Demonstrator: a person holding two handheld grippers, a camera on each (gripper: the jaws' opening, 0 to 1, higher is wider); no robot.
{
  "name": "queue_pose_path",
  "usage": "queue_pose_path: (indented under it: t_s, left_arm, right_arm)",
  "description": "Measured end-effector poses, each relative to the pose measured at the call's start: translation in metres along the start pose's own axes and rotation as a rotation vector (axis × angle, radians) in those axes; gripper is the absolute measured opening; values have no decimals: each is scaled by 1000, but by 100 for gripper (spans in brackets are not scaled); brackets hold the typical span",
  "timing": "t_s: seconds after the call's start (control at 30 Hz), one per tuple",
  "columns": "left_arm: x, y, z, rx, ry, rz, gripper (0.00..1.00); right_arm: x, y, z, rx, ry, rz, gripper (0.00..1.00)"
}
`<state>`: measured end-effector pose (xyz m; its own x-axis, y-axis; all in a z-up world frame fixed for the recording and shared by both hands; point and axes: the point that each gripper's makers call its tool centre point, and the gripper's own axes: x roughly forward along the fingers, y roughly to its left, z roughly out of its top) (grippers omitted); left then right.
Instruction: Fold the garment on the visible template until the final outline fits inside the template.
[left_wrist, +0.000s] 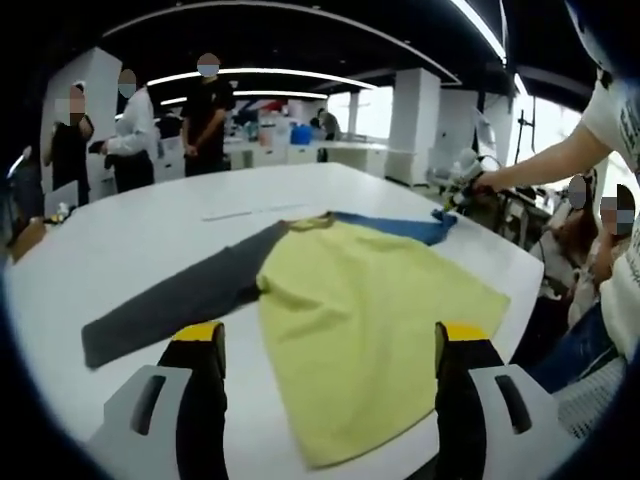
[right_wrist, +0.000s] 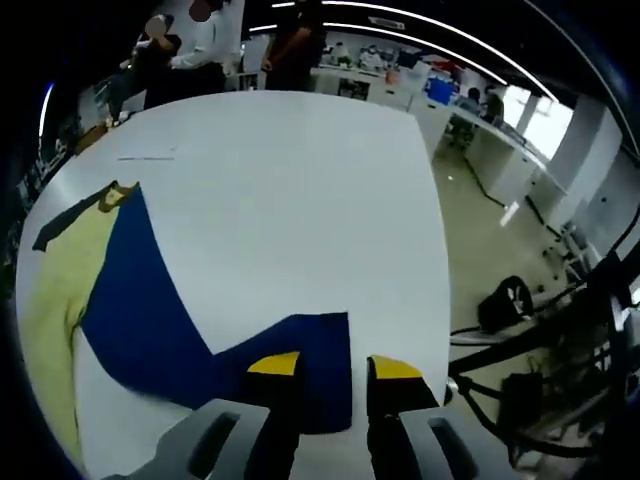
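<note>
In the left gripper view, the left tool hangs nearest of all, its two yellow-tipped jaws spread wide with nothing between them, above the near edge of the white surface. Just beyond the jaws lies the garment, a long-sleeved shirt spread flat on the surface: its yellow body runs from the near edge toward the collar farther off, a dark grey sleeve stretches out to the left, and a blue sleeve reaches away to the far right. At the end of that blue sleeve, the right tool sits in a person's hand at the surface's right edge; its jaws are too small there to read.

In the right gripper view, the right tool is closest, its jaws standing a little apart over the cuff end of the blue sleeve; the left jaw overlaps the cloth, and the right jaw sits just off its edge, so I cannot tell whether the cloth is pinched. The sleeve bends back leftward to the yellow body at the left. A thin line mark lies on the surface farther off. Beyond the far edge stand several people, with desks and white columns behind.
</note>
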<state>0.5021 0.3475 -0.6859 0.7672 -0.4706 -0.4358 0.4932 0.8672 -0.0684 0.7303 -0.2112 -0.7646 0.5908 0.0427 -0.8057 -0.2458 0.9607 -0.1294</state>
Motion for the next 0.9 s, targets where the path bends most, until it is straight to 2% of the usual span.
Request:
queue_pose_path:
  t_s: [0.1, 0.17, 0.27, 0.47, 0.6, 0.73, 0.77, 0.83, 0.9]
  left_arm:
    - [0, 0, -1, 0, 4, 0, 83]
    - [0, 0, -2, -1, 6, 0, 83]
    - [-1, -1, -1, 5, 5, 1, 83]
    - [-3, 1, 0, 21, 6, 4, 84]
    - [-4, 2, 0, 24, 9, 8, 84]
    - [-4, 3, 1, 16, 5, 13, 84]
    - [-5, 4, 1, 15, 4, 15, 84]
    - [-5, 4, 2, 14, 3, 16, 84]
    - [-5, 4, 2, 12, 3, 16, 84]
  right_arm:
    - [1, -6, -5, 30, 1, 15, 25]
    - [0, 3, -6, 43, 2, 26, 26]
    - [-1, 4, -16, 42, 20, 41, 26]
    - [-2, 4, -23, 51, 37, 43, 23]
    - [-3, 3, -27, 88, 39, 52, 20]
    - [0, 4, -32, 78, 48, 70, 15]
    - [1, 6, -30, 89, 26, 84, 12]
    - [4, 1, -32, 121, 25, 91, 11]
    - [5, 0, -32, 113, 19, 96, 10]
